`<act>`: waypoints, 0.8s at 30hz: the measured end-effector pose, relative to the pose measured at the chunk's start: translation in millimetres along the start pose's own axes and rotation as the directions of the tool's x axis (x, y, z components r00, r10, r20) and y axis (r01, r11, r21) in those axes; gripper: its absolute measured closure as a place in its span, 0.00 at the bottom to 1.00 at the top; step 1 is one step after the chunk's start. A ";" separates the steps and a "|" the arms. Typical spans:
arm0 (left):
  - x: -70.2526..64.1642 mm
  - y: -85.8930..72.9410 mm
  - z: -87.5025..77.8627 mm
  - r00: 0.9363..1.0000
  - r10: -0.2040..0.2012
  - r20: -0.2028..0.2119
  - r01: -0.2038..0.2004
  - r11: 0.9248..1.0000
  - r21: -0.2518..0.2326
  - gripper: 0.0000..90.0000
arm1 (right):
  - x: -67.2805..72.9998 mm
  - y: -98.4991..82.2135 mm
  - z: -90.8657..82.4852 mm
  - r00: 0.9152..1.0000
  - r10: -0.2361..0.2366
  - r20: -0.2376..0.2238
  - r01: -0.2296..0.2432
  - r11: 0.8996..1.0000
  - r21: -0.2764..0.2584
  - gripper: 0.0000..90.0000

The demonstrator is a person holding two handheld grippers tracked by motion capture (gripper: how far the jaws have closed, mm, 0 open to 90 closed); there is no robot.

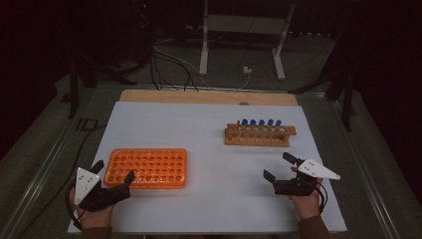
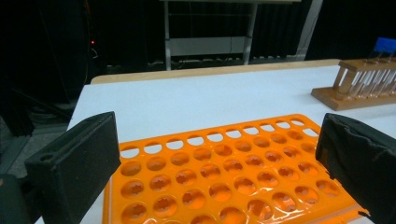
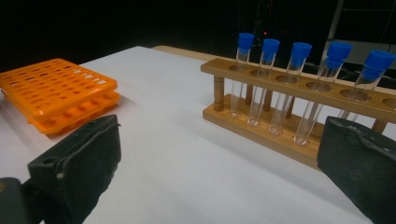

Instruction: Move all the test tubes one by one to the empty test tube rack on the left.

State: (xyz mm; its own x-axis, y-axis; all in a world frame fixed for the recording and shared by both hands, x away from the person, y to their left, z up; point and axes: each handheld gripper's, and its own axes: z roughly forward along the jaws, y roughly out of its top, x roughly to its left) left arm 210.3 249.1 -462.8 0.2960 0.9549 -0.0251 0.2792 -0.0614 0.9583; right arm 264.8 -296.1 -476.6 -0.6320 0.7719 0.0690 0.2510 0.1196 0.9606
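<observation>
Each hand carries a black two-jaw gripper. The left gripper (image 1: 113,175) and the right gripper (image 1: 277,167) each bear a pale grey three-cornered plate on top, dotted with small dark marks. Black cables loop from their rear ends. The jaws are thick, matte black blocks. Brown sleeve cuffs cover both wrists.

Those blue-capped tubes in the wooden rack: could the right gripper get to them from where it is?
Probably yes. The right gripper has its jaws open and faces the wooden rack, with bare white table between them. The blue-capped tubes stand upright, tops free.
</observation>
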 end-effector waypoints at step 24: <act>-6.8 -3.0 -0.9 1.000 0.017 -0.019 -0.017 1.000 0.019 0.01 | -1.6 24.3 -2.9 1.000 0.007 0.015 -0.007 1.000 -0.006 0.00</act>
State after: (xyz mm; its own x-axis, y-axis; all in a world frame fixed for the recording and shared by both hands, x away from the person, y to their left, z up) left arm 206.6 243.1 -465.3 0.2830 0.9591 -0.0029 0.2914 -0.0831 0.9530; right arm 269.7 -296.2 -452.5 -0.6191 0.7820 0.0719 0.2511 0.1103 0.9617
